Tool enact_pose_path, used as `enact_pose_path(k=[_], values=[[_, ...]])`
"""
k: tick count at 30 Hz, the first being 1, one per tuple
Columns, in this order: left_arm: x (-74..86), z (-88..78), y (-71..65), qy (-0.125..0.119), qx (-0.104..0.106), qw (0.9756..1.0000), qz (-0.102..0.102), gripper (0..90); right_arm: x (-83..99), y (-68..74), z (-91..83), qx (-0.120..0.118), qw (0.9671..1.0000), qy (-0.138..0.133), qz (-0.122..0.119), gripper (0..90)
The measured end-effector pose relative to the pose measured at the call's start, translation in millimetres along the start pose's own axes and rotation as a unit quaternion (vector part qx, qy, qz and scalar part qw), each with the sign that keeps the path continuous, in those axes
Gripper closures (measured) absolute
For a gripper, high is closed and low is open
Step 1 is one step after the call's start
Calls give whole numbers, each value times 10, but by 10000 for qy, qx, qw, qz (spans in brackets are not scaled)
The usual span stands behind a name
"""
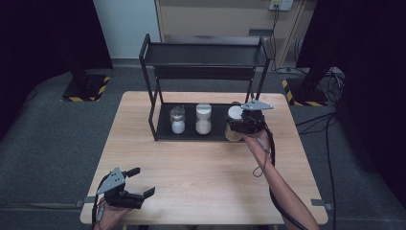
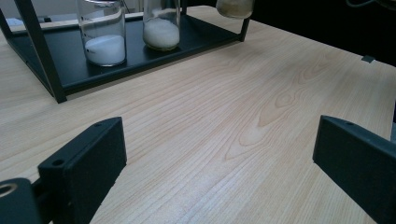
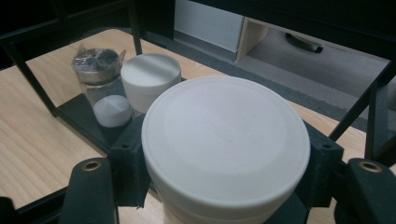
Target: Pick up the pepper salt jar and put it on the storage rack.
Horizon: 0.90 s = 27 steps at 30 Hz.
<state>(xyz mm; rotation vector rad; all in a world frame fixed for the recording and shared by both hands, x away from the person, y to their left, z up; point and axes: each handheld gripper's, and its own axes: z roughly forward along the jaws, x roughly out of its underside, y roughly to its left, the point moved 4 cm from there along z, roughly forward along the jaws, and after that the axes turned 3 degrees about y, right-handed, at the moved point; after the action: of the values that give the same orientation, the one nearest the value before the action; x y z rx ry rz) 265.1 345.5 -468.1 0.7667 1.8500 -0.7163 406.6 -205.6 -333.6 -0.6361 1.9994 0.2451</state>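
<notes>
A white-lidded jar (image 1: 234, 114) with tan contents is at the right end of the black rack's lower shelf (image 1: 165, 130). My right gripper (image 1: 243, 123) is shut on it, its pads (image 3: 128, 172) pressing both sides just under the lid (image 3: 224, 135). The jar's bottom (image 2: 235, 7) looks slightly raised by the rack's front right post. Two more jars stand on the shelf: a clear one with a wrapped lid (image 1: 177, 120) and a white-lidded one (image 1: 203, 119), both holding white powder. My left gripper (image 1: 144, 180) stays open and empty low over the table's front left.
The rack's upper shelf (image 1: 206, 53) overhangs the jars, and its posts stand at the corners. Bare wooden tabletop (image 2: 243, 107) stretches between the left gripper and the rack. A cable trails from the right gripper along the forearm (image 1: 268, 163).
</notes>
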Motion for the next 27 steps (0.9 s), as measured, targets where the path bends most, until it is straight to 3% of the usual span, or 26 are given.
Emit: enact_pose_path(k=[8,27], values=[[1,-1,2,-3,6,10000,-2,16,-61,-21,194,142,9999,41,85,336],[6,0,11,0,5,10000,-11,16,15,-109,565,351,9990,223,190,335]])
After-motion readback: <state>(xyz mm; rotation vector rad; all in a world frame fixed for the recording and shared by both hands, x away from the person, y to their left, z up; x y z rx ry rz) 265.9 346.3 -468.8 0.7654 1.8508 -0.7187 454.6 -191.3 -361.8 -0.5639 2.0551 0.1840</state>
